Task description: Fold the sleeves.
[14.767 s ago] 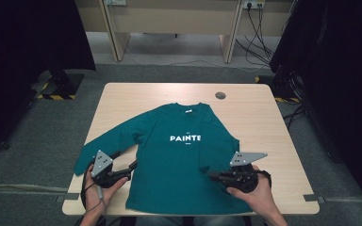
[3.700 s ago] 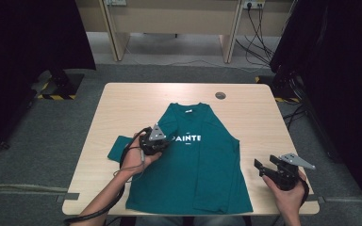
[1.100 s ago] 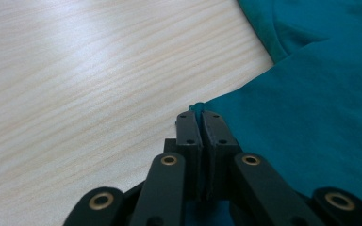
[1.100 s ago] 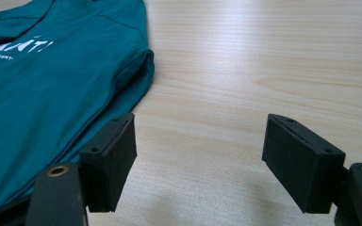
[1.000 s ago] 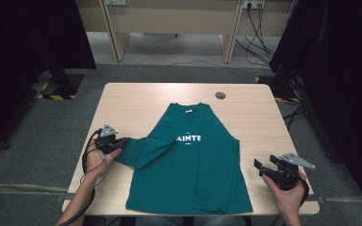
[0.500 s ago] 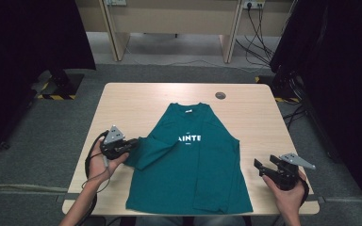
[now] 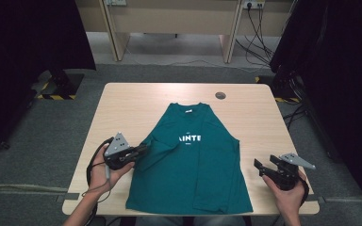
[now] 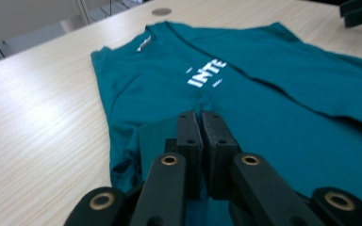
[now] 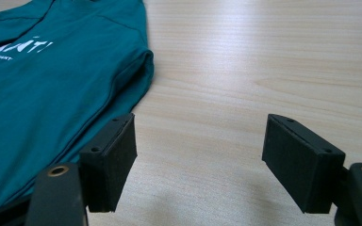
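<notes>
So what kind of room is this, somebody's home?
More likely a lab or studio than a home: a bare wooden table on grey carpet, black curtains at both sides, and power cables trailing from wall sockets behind.

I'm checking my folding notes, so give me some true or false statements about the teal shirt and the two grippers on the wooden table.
1. The left gripper is shut on the left sleeve of the teal cotton T-shirt. True.
2. The right gripper grips the shirt's hem. False: its jaws stand open over the bare light wooden table, beside the shirt.
3. The shirt's right sleeve is folded in over its body. True.
4. The shirt lies printed side down. False: white lettering faces up.
</notes>
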A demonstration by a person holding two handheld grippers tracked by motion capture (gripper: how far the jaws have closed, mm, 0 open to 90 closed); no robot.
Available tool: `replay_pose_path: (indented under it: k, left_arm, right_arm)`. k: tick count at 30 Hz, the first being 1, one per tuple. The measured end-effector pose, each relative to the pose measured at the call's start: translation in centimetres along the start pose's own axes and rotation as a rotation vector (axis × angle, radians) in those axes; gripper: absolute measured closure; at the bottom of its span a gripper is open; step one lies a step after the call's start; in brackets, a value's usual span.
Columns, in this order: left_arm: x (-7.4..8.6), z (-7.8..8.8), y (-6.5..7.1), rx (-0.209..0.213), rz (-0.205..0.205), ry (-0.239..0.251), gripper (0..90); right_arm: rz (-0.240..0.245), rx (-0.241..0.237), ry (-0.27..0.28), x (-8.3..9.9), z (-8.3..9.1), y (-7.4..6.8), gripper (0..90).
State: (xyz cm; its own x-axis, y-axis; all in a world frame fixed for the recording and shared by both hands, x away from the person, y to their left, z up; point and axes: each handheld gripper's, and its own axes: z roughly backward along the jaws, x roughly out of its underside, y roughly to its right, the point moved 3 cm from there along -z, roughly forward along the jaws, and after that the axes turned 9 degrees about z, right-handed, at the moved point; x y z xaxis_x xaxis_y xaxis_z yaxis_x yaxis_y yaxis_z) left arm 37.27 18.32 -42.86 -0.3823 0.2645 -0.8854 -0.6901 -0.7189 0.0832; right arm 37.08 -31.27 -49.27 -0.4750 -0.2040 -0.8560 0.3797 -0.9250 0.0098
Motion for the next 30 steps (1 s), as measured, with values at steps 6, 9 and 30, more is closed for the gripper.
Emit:
replay_pose_path:
  k: [6,9,30]
  left_arm:
    - [-0.3,0.8,1.6,0.026,-0.027,0.017,86.4]
    - [-0.5,1.0,2.3,0.045,-0.039,0.019,86.4]
    - [-0.9,1.1,5.4,0.133,-0.076,0.024,86.5]
  right_arm:
    - [-0.001,0.0,-0.001,0.0,0.0,0.0,27.2]
    - [0.0,0.001,-0.001,0.0,0.0,0.0,27.2]
    - [0.0,0.001,-0.001,0.0,0.0,0.0,27.2]
